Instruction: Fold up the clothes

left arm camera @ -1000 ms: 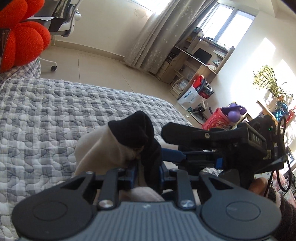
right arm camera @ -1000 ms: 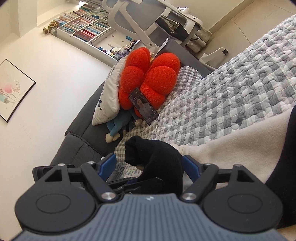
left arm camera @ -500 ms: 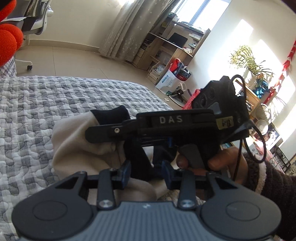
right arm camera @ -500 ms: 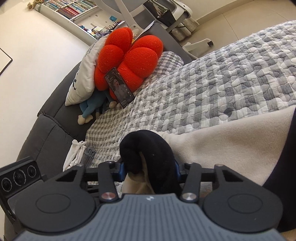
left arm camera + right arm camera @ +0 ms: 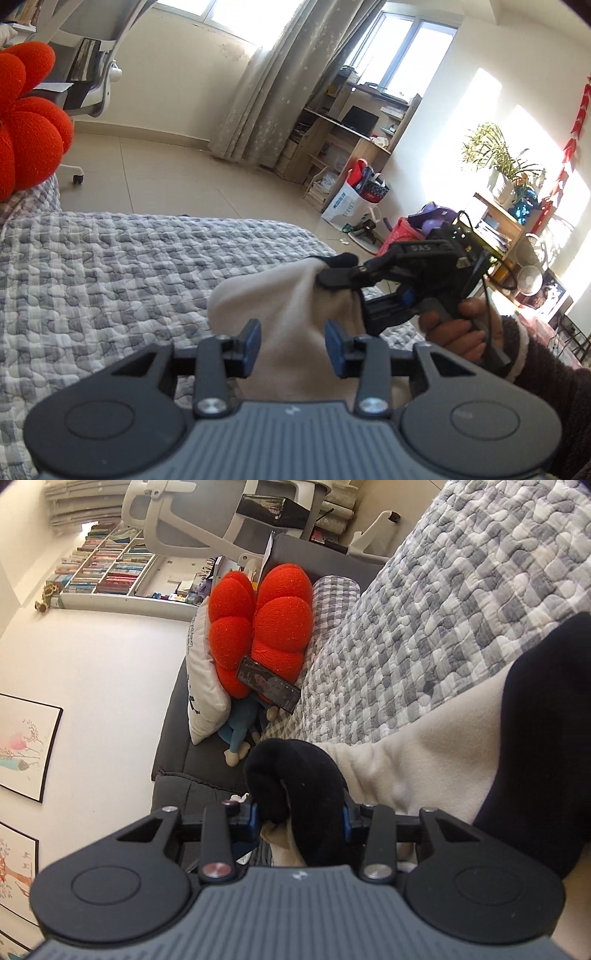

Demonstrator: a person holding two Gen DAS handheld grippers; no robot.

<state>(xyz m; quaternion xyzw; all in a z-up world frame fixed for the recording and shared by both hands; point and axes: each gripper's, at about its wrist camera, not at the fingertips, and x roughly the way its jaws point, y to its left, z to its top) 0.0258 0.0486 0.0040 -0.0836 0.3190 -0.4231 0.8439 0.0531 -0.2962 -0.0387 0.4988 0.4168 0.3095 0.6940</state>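
Note:
A beige fleece garment (image 5: 280, 295) with black cuffs lies bunched on a grey checked quilt (image 5: 110, 277). My left gripper (image 5: 293, 347) stands open, its blue pads apart on either side of the beige cloth without pressing it. My right gripper (image 5: 340, 277), held by a person's hand (image 5: 454, 328), comes in from the right and grips the garment's far end. In the right wrist view the right gripper (image 5: 299, 812) has its jaws closing, with the pads pinching a rolled black cuff (image 5: 295, 771). The beige garment (image 5: 424, 753) stretches away to the right over the quilt (image 5: 443, 609).
A red flower-shaped cushion (image 5: 258, 627), a white pillow (image 5: 201, 686) and a small framed picture (image 5: 267, 685) sit at the head of the sofa bed. A white office chair (image 5: 85, 74) stands behind. A desk (image 5: 343, 147), bags and a plant shelf (image 5: 495, 206) line the far wall.
My left gripper let go of the black cuff, opened and drew back upward. My right gripper closed on the cuff and rolled, carrying that end away from the left gripper.

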